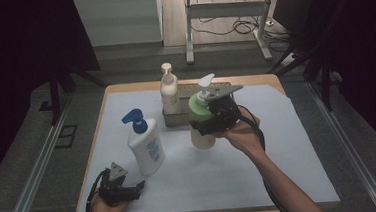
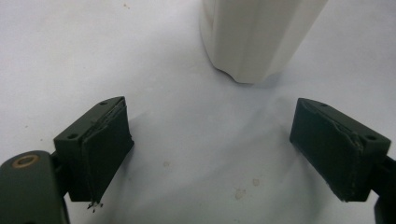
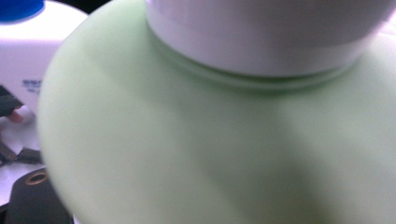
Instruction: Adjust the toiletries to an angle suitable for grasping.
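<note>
High view shows your right claw (image 1: 208, 118) pinching the green bottle (image 1: 201, 127) at its shoulder, held near the table's (image 1: 301, 178) middle, just in front of the tray (image 1: 177, 119) by the far edge, likely its destination. Your left claw (image 1: 127, 191) rests spread at the near left corner, clear of the blue-capped bottle (image 1: 145, 143). White sheet covers the table; dark room, grey floor.

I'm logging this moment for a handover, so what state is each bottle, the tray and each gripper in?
green pump bottle: gripped near its top, seemingly lifted.
right gripper: shut on it.
blue-capped lotion bottle: upright on the white mat, untouched.
cream pump bottle: upright in the grey tray.
left gripper: open, holding nothing, low over the mat.
</note>
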### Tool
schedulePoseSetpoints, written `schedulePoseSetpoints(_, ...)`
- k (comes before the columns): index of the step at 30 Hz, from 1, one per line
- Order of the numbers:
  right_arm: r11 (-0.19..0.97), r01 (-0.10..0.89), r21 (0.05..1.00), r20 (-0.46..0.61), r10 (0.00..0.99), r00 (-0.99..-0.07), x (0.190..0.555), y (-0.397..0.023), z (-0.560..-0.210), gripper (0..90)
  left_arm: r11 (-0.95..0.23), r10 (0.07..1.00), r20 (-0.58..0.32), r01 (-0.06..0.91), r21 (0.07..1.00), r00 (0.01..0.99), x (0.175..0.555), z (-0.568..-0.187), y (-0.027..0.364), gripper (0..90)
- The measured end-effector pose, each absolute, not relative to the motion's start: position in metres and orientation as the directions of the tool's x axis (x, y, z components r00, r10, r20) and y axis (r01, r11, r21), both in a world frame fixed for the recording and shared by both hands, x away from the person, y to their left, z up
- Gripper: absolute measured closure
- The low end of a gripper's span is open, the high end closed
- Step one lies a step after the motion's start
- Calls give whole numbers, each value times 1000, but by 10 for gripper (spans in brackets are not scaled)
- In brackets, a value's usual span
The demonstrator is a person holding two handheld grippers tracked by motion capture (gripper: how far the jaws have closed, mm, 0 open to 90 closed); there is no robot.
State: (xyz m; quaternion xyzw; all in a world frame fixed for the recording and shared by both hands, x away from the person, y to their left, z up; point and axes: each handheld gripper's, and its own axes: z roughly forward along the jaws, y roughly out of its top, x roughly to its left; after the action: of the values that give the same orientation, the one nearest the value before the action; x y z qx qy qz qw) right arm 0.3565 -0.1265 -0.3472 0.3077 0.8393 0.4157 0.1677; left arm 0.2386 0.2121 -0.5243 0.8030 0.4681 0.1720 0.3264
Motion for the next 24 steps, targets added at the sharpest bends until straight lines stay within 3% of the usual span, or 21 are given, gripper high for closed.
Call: schedulePoseSetpoints(24,404,404,821,-31,738,-674,399,-129,-328,121,-353,863,-26,639,683,504,239,-524,212,121)
